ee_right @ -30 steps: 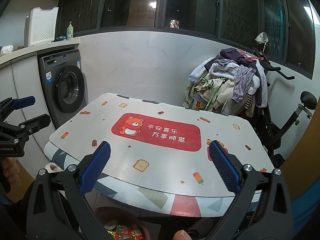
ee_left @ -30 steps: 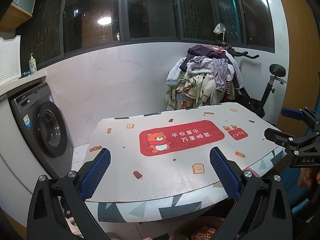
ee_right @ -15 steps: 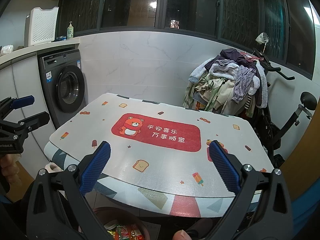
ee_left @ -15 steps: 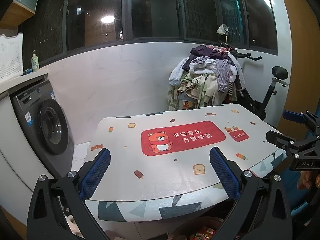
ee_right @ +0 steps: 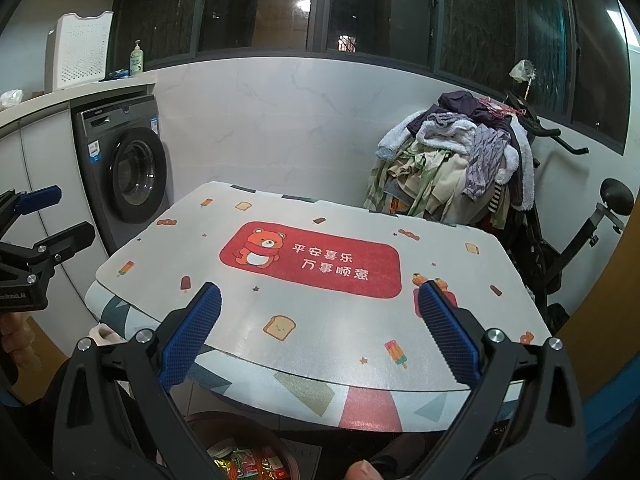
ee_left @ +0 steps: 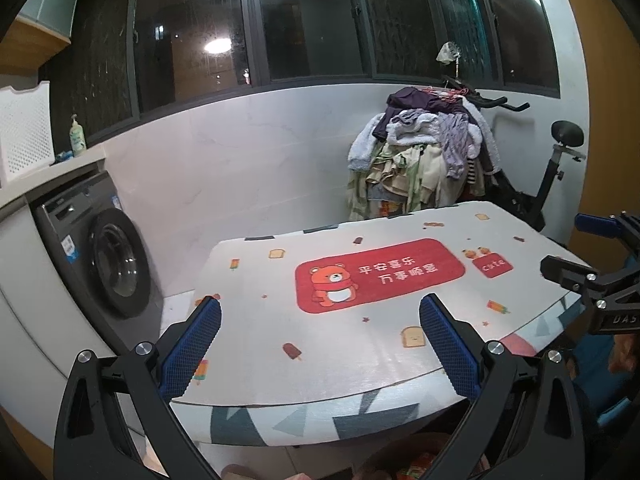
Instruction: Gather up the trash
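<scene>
The left gripper (ee_left: 320,344) and the right gripper (ee_right: 320,340) are both held level above the near edge of the counter (ee_right: 328,320), side by side, each with its blue fingers (ee_left: 192,344) spread wide and holding nothing. The counter carries only its printed cover with a red bear panel (ee_right: 312,258). The trash (ee_right: 252,464), colourful wrappers, lies in a round bin (ee_right: 280,446) on the floor under the near edge of the counter, below the right gripper.

a washing machine (ee_right: 134,172) stood left of the table (ee_right: 320,320); clothes (ee_right: 452,168) were piled on an exercise bike (ee_right: 560,240) behind it.
</scene>
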`<state>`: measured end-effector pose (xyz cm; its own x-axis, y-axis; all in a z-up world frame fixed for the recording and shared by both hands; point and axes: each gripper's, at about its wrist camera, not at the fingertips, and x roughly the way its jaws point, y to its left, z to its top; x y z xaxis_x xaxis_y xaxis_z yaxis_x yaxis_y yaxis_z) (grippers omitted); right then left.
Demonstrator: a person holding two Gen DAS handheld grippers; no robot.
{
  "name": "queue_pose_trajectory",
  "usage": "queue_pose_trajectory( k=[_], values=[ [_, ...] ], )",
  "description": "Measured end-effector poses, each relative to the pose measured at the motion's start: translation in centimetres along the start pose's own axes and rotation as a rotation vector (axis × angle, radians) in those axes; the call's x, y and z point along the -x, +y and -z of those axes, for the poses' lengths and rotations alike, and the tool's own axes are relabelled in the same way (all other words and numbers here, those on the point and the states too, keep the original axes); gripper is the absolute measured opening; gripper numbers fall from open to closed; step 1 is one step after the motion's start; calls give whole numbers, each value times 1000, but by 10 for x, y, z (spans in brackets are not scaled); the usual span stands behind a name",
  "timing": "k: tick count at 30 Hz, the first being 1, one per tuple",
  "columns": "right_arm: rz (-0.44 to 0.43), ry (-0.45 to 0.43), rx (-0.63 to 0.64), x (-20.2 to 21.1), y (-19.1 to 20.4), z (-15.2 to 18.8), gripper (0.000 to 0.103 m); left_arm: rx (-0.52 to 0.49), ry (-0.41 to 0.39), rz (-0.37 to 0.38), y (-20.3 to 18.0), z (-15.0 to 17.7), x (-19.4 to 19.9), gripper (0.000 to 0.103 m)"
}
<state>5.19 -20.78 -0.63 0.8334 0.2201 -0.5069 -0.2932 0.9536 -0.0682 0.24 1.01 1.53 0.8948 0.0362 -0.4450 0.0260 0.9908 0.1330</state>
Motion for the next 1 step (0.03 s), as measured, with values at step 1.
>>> queue_pose_trajectory(
  k=[1],
  values=[
    [1, 4, -3, -1, -1, 0, 97, 1, 2, 4, 1, 0, -1, 97]
  ],
)
